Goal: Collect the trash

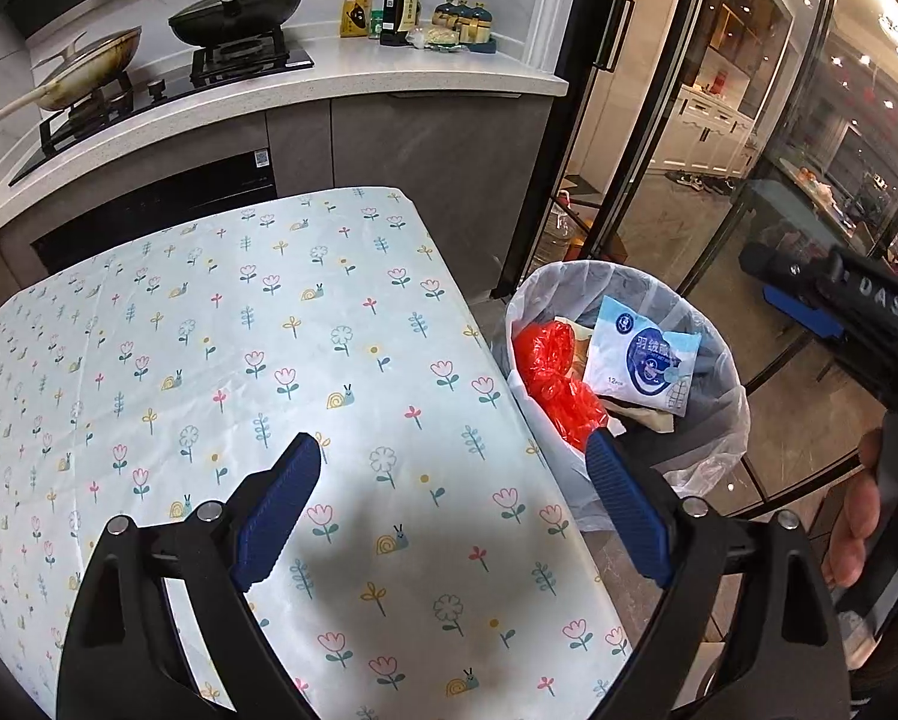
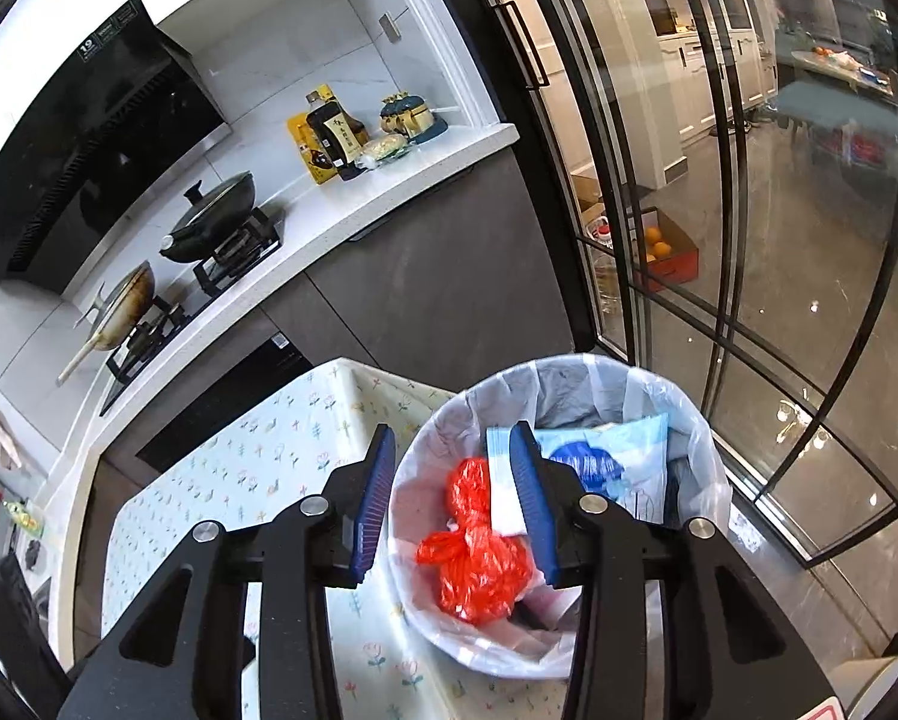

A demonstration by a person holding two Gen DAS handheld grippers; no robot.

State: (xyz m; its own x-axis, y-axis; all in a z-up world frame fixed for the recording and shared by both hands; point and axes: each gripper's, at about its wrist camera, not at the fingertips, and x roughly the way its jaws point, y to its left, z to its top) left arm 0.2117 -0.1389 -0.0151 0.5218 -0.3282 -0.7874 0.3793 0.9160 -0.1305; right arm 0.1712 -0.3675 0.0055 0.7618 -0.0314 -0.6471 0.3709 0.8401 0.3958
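The left gripper (image 1: 452,468) hangs wide open and empty over the flower-patterned surface (image 1: 221,330); the right gripper (image 2: 452,450) is spread apart, holding nothing, above the lined trash bin (image 2: 698,444) just right of the surface; inside lie a red plastic bag (image 2: 479,546) and, right of it, a blue-and-white packet (image 2: 617,456).

Setting: home kitchen. Evidence: gas hob (image 1: 167,84) set into a white countertop (image 1: 353,75), carrying a lidded black pan (image 1: 236,12) and a worn wok (image 1: 83,69). Black range hood (image 2: 83,144) above the hob. Sauce bottle (image 1: 400,0) and yellow packet (image 1: 356,0) near the countertop's right end. Small table with flowered cloth (image 1: 257,372); lined waste bin (image 1: 719,420) just beside its right edge. Black-framed glass doors (image 2: 719,192) give onto a furnished living area.
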